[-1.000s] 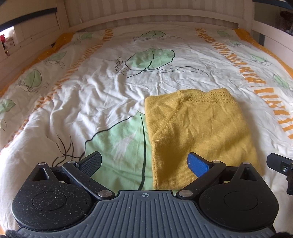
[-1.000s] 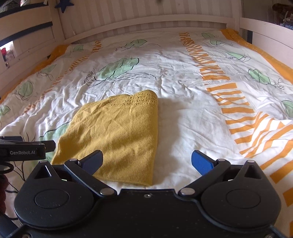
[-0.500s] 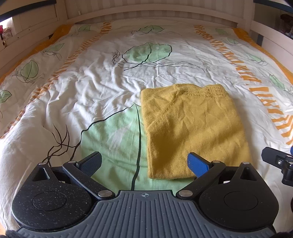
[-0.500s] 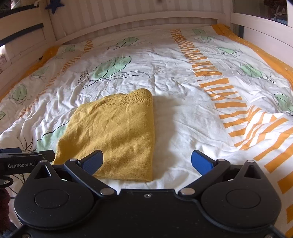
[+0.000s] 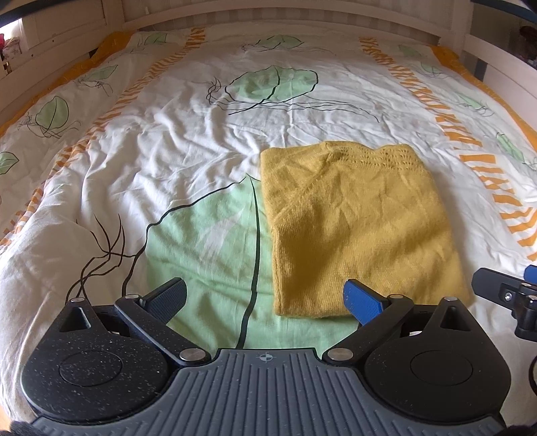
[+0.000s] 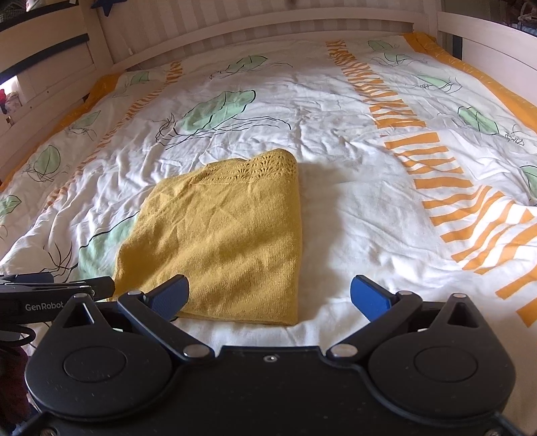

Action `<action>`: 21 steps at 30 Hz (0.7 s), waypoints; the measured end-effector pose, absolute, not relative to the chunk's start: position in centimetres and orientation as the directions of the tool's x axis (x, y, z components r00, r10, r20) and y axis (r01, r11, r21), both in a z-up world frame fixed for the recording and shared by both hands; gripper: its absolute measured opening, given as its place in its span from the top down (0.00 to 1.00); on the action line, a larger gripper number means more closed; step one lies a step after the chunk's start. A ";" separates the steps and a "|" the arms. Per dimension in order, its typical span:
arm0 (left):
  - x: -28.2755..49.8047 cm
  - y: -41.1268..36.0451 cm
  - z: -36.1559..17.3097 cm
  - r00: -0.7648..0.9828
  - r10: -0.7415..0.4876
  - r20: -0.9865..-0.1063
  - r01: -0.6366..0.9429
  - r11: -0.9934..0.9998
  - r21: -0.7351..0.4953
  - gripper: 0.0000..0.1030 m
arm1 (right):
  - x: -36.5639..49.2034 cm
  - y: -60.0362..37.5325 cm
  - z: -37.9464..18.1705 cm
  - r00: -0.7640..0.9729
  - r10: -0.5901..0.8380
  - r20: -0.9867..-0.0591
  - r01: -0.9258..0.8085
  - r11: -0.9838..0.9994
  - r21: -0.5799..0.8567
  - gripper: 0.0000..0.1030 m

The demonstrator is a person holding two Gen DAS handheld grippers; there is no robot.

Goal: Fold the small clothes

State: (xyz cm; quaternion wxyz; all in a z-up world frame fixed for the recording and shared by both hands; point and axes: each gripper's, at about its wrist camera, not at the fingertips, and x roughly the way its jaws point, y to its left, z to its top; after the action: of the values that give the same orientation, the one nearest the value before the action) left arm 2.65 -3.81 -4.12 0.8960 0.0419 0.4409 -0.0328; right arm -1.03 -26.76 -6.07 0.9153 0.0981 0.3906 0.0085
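A: Entry, left to right. The left tongs (image 5: 265, 298) are seen spread wide, nothing between the pads, held low over the green leaf print of the bed cover (image 5: 167, 161). Where is the garment placed relative to them?

B: The yellow knit (image 5: 359, 228) is recorded ahead and to the right of the left tongs. Only its near left corner falls inside the gap, just in front of the blue right pad (image 5: 364, 300).

A: Long axis?

B: It is judged to run away from the tongs, from the near hem toward the headboard (image 5: 268, 20), with the openwork band at the far end. The piece lies flat on the bed, already folded into a rectangle, it would seem.

A: And the right tongs (image 6: 268, 295)?

B: Also spread, empty. From the right wrist view the knit (image 6: 228, 241) is placed ahead and to the left; the near hem sits just beyond the left pad (image 6: 171, 291), and its right edge ends near the centre line of the gap.

A: Nearer side?

B: Neither is clearly favoured. The garment is bracketed between the two, one near corner facing each. Should a further fold be wanted, the near hem could presumably be taken at both corners and carried toward the far band.
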 end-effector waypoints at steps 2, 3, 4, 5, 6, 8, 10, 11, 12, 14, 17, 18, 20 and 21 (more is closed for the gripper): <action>2.7 -3.7 -4.2 0.605 -0.024 -0.796 0.094 0.995 0.042 0.02 | -0.9 -26.8 -6.2 0.692 0.094 -0.716 0.062 0.980 0.188 0.01; 2.7 -3.7 -4.2 0.603 -0.024 -0.797 0.093 0.995 0.041 0.02 | -0.9 -26.8 -6.2 0.691 0.095 -0.717 0.062 0.980 0.189 0.01; 2.8 -3.6 -4.3 0.601 -0.025 -0.799 0.093 0.995 0.039 0.02 | -0.9 -26.8 -6.2 0.690 0.095 -0.717 0.061 0.980 0.189 0.01; 2.8 -3.6 -4.3 0.599 -0.026 -0.800 0.092 0.995 0.037 0.02 | -0.9 -26.8 -6.3 0.689 0.096 -0.718 0.062 0.980 0.190 0.01; 2.8 -3.6 -4.4 0.598 -0.026 -0.801 0.092 0.995 0.036 0.02 | -0.8 -26.8 -6.3 0.688 0.097 -0.719 0.062 0.980 0.191 0.01; 2.8 -3.5 -4.5 0.595 -0.027 -0.803 0.092 0.995 0.035 0.02 | -0.7 -26.8 -6.4 0.686 0.099 -0.721 0.062 0.979 0.193 0.01; 2.8 -3.5 -4.5 0.592 -0.027 -0.805 0.090 0.995 0.033 0.02 | -0.7 -26.7 -6.4 0.684 0.098 -0.723 0.064 0.979 0.194 0.01; 2.8 -3.5 -4.6 0.591 -0.028 -0.806 0.090 0.995 0.032 0.02 | -0.6 -26.7 -6.5 0.683 0.099 -0.724 0.064 0.979 0.194 0.01; 2.9 -3.5 -4.6 0.589 -0.028 -0.807 0.089 0.996 0.031 0.02 | -0.6 -26.7 -6.5 0.682 0.099 -0.725 0.064 0.979 0.194 0.01; 2.9 -3.4 -4.7 0.587 -0.027 -0.809 0.085 0.996 0.029 0.02 | -0.5 -26.7 -6.6 0.679 0.100 -0.727 0.064 0.979 0.195 0.01; 3.0 -3.4 -4.8 0.583 -0.028 -0.812 0.084 0.996 0.026 0.02 | -0.4 -26.7 -6.7 0.677 0.103 -0.728 0.063 0.978 0.197 0.01; 3.0 -3.3 -4.8 0.583 -0.028 -0.812 0.084 0.996 0.026 0.02 | -0.3 -26.7 -6.7 0.677 0.103 -0.729 0.063 0.978 0.197 0.01; 3.0 -3.4 -4.8 0.583 -0.028 -0.812 0.086 0.996 0.028 0.02 | -0.3 -26.6 -6.8 0.675 0.103 -0.730 0.064 0.978 0.197 0.01; 3.1 -3.4 -4.8 0.582 -0.028 -0.813 0.087 0.996 0.028 0.02 | -0.2 -26.6 -6.8 0.675 0.103 -0.731 0.064 0.978 0.198 0.01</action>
State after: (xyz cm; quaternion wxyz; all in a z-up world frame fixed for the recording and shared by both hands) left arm 3.05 -3.38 -4.82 0.8888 0.0324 0.4561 -0.0323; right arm -0.24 -26.65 -6.84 0.9091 0.1039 0.4033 0.0108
